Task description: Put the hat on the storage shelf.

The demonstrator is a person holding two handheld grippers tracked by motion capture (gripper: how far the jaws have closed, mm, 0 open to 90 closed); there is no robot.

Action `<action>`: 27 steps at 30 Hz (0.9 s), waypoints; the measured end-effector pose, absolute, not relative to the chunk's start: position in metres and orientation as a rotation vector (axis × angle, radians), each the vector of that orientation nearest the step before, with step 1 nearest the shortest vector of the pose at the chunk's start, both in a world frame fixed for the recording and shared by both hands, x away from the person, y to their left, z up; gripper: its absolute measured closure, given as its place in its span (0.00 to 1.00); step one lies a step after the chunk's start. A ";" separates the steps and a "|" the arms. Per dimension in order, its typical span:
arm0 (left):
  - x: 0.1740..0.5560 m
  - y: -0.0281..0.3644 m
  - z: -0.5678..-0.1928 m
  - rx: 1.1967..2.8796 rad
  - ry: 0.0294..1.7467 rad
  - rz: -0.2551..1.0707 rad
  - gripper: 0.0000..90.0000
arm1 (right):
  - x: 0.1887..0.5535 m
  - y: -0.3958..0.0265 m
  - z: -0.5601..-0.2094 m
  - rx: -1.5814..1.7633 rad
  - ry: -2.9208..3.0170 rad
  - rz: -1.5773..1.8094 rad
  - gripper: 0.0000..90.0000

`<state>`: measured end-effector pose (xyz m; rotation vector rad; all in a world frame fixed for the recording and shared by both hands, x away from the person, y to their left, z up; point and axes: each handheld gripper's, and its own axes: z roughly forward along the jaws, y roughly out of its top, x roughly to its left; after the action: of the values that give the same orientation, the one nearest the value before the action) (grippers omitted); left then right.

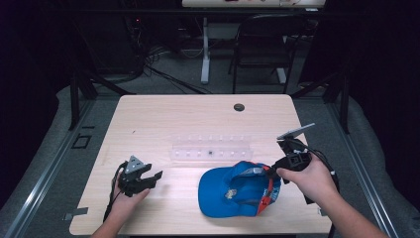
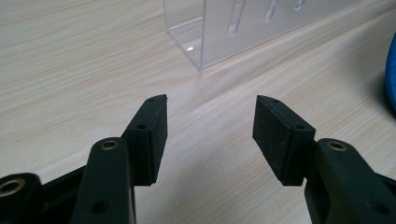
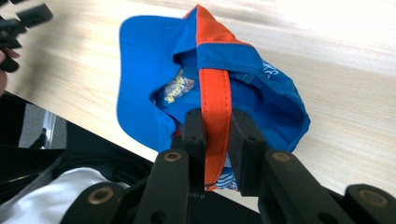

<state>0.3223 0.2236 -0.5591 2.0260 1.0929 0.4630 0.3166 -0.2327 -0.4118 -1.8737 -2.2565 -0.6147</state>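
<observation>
Right gripper (image 3: pixel 217 149) clamped on the cap's orange strap (image 3: pixel 215 100) — left gripper (image 2: pixel 210 135) empty.

I see the blue baseball cap (image 1: pixel 233 191) lying upside down on the wooden table (image 1: pixel 198 119), near its front edge (just in front of the clear acrylic rack (image 1: pixel 210 148)). My left gripper rests on the table well apart from the cap — its jaws stand wide apart.

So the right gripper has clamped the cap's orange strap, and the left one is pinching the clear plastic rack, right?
Not quite. The right gripper has indeed clamped the orange strap of the blue cap. But the left gripper is pinching nothing: the left gripper view shows its jaws wide apart over bare table, with the clear plastic rack farther ahead, untouched.
</observation>
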 end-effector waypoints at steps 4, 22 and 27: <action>0.322 0.224 -0.559 2.024 1.092 0.464 0.51 | 0.321 -0.237 -0.402 -1.881 -2.235 -0.621 0.86; 0.323 0.224 -0.559 2.021 1.095 0.463 0.51 | 0.341 -0.239 -0.375 -1.955 -2.149 -0.565 0.87; 0.323 0.224 -0.560 2.032 1.091 0.459 0.51 | 0.343 -0.239 -0.362 -1.955 -2.118 -0.582 0.87</action>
<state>0.3232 0.2244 -0.5596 2.0318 1.0913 0.4586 0.3429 -0.2391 -0.3621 -1.9550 -2.1178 -0.5824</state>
